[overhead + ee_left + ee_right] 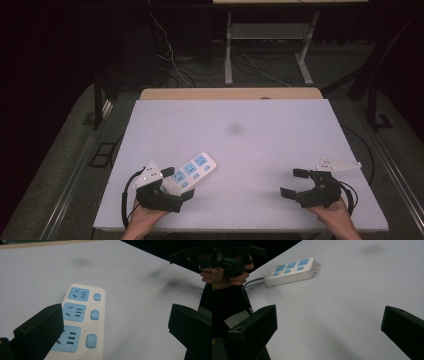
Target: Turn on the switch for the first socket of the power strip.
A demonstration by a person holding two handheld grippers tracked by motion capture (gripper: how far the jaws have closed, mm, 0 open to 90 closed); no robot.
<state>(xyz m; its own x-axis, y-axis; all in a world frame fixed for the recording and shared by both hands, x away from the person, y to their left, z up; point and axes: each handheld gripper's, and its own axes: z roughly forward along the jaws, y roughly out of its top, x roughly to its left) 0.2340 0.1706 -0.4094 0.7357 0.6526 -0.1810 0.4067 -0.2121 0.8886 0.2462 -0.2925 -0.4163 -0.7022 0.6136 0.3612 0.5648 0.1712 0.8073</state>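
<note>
A white power strip with three blue sockets and three blue buttons lies flat on the white table top, at the front left. My left gripper is open right over the strip's near end. In the left gripper view the power strip lies between the wide-apart jaws, close to the left one, and my left gripper holds nothing. My right gripper is open near the front right edge, over bare table. The right gripper view has the power strip far off, with its grey cable.
A faint dark smudge marks the table's middle. A wooden strip runs along the far edge. Beyond it, white desk legs and loose cables are on the grey floor. The other hand sits beyond the strip.
</note>
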